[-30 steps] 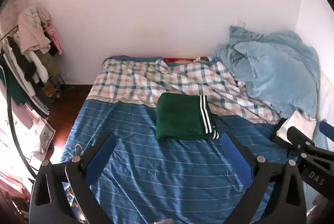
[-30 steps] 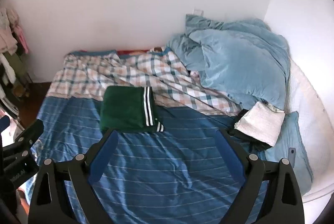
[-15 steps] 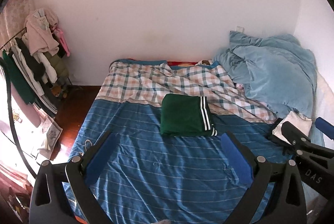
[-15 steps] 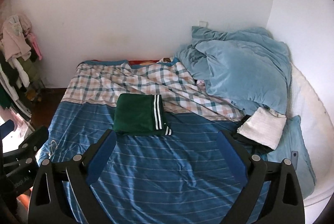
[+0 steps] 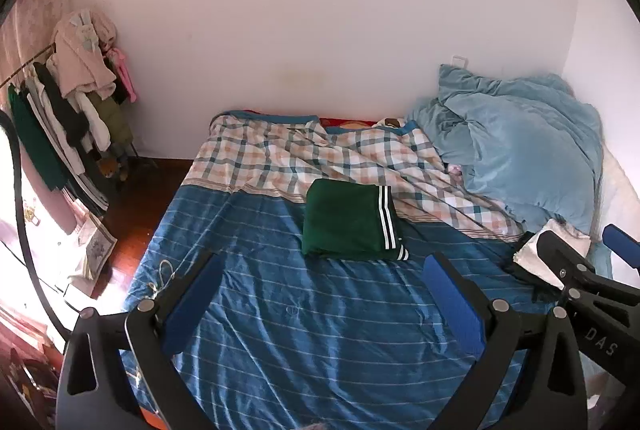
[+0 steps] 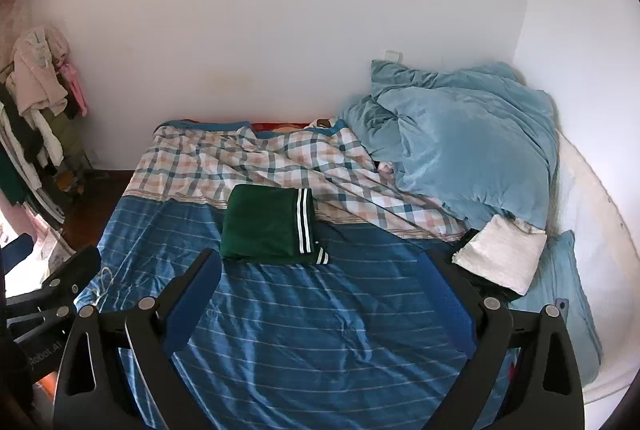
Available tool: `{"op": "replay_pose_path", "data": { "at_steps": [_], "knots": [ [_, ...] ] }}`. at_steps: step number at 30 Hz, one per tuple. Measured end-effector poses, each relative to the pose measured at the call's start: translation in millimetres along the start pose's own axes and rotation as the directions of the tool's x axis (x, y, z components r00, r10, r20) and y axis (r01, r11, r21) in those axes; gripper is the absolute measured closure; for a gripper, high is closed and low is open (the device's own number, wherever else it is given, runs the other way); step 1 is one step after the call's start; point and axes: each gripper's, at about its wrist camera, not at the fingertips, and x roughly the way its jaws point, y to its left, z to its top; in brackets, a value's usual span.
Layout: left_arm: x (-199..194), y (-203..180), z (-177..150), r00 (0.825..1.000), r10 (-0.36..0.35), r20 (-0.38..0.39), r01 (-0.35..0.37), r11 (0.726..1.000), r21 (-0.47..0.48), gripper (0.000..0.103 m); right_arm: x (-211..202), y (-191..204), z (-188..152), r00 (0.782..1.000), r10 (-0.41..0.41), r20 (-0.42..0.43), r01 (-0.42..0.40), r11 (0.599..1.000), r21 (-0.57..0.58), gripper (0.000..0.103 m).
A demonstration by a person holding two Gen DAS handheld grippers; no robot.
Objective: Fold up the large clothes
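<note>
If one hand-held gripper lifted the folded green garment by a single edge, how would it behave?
The green garment looks like soft cloth, so it would likely droop and its layers unfold. It is probably light for its bulk. Pushed across the creased striped sheet, it might bunch rather than slide.

Dark item [image 6: 486, 284] mostly hidden beneath white towel [image 6: 502, 254]; bed's [image 6: 300, 330] near end cut off.
</note>
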Motion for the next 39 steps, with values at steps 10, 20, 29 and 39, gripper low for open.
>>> {"op": "replay_pose_path", "data": {
  "at_steps": [10,20,29,39],
  "knots": [
    [-3,2,1,1.000,0.019,0.011,-0.019,1.000,-0.008,0.000,-5,-3,-1,1.000,0.010,0.000,-0.010,1.000,0.012,0.003],
    [-6,2,5,0.999,0.030,0.015,-0.030,1.000,-0.001,0.000,2,-3,-1,0.999,0.042,-0.012,-0.042,0.999,0.014,0.003],
    [-8,5,8,0.999,0.031,0.022,-0.031,1.000,0.003,0.000,4,-3,-1,0.999,0.046,-0.012,-0.046,0.999,0.013,0.003],
    [-8,5,9,0.999,0.031,0.023,-0.031,1.000,0.005,0.000,3,-3,-1,0.999,0.042,-0.010,-0.042,0.999,0.015,0.003]
  ]
}}
